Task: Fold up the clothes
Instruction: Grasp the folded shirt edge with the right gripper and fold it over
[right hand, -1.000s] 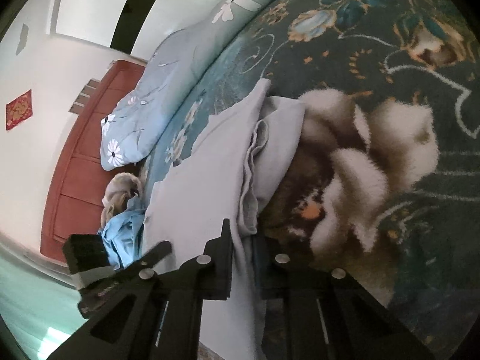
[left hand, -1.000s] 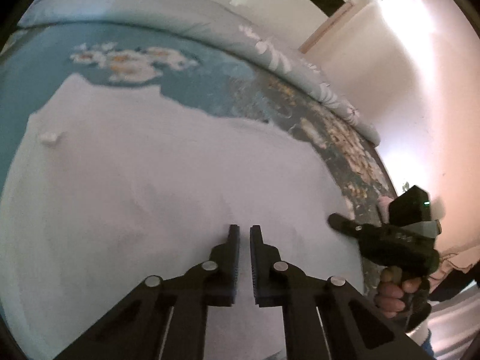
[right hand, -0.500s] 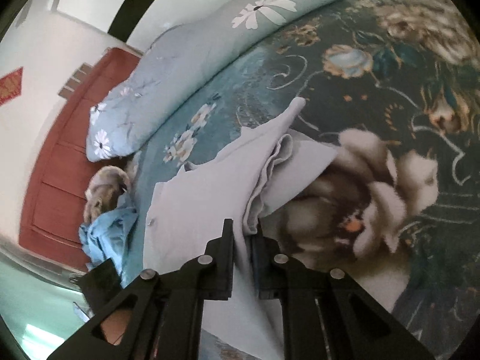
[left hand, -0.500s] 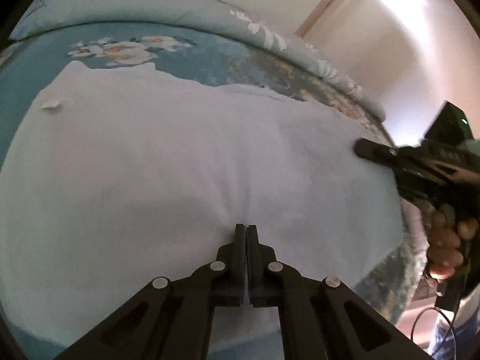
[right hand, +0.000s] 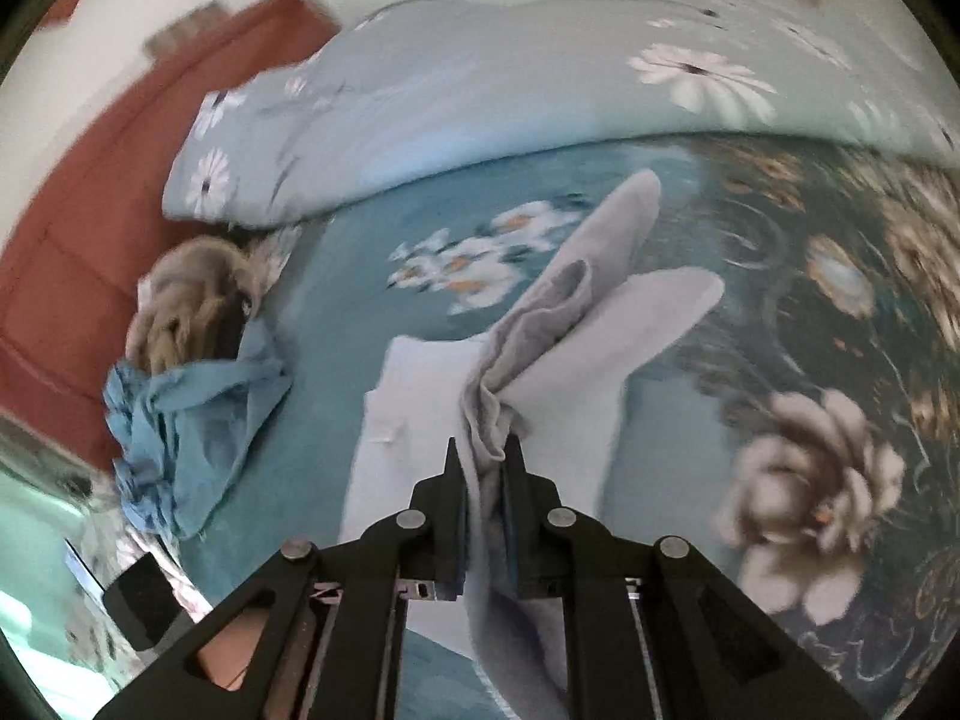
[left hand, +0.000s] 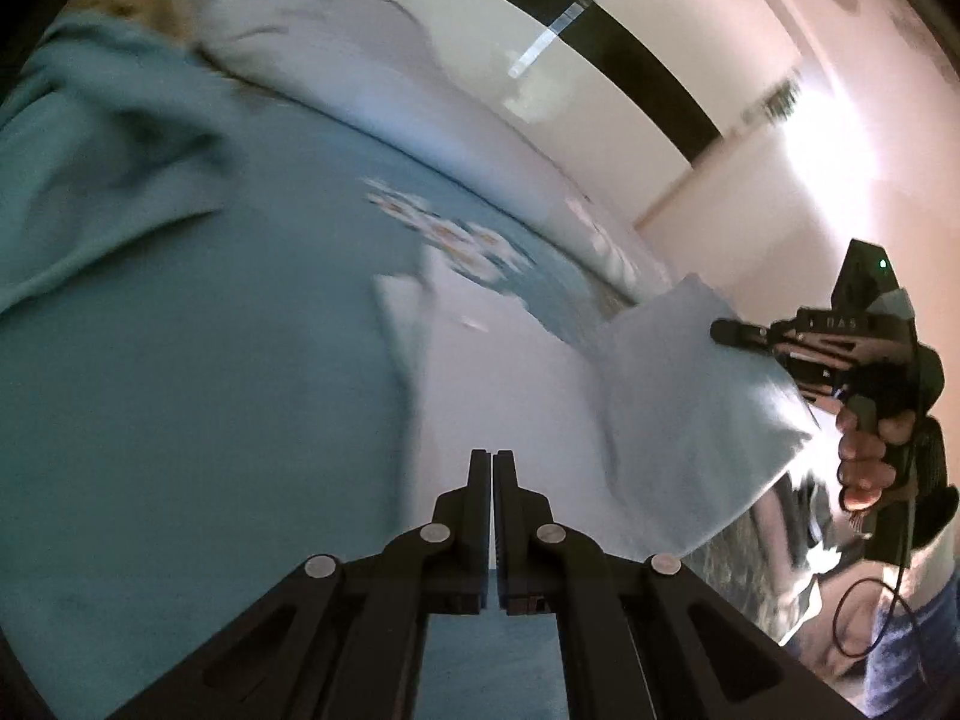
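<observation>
A pale grey-white garment (left hand: 528,396) lies on the teal floral bedspread (left hand: 198,396). My left gripper (left hand: 492,457) is shut on its near edge, jaws pressed together. My right gripper (right hand: 485,450) is shut on a bunched fold of the same garment (right hand: 540,360) and holds that side lifted off the bed. In the left wrist view the right gripper (left hand: 726,333) shows at the far right, with the cloth (left hand: 690,408) hanging from it.
A crumpled blue garment (right hand: 186,420) and a brown one (right hand: 192,294) lie at the head of the bed by the red-brown headboard (right hand: 72,228). A floral pillow or duvet (right hand: 480,96) runs along the far side. A white wall (left hand: 780,150) stands behind.
Both grippers have lifted and swung their held edges toward the head of the bed. The garment, spread flat before, now has its right side raised and doubling over. The left jaws closed fully.
</observation>
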`<action>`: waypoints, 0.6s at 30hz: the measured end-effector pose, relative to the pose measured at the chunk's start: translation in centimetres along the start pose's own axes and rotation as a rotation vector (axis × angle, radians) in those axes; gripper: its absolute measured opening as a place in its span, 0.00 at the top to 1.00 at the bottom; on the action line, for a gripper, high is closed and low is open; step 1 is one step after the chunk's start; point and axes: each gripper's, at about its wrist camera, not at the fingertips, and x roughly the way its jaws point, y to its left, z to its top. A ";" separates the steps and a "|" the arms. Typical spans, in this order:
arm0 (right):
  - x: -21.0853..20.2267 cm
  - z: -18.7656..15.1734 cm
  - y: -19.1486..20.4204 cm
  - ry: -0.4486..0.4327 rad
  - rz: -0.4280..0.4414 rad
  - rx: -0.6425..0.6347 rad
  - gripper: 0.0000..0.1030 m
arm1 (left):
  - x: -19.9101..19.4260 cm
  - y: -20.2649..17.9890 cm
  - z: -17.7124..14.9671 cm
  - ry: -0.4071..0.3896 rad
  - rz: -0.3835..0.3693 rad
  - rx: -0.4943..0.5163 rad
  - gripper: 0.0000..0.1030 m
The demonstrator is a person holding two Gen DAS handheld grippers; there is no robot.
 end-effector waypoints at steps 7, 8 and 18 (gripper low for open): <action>9.3 -1.3 8.5 0.167 -0.077 -0.124 0.90 | -3.3 5.6 0.3 -0.057 -0.020 -0.161 0.98; 11.0 -1.8 9.0 0.200 -0.091 -0.116 0.90 | -3.5 5.8 0.4 -0.059 -0.016 -0.164 0.98; 12.6 -4.3 10.6 0.293 0.102 -0.149 0.79 | -3.6 5.8 0.7 -0.037 -0.033 -0.153 0.95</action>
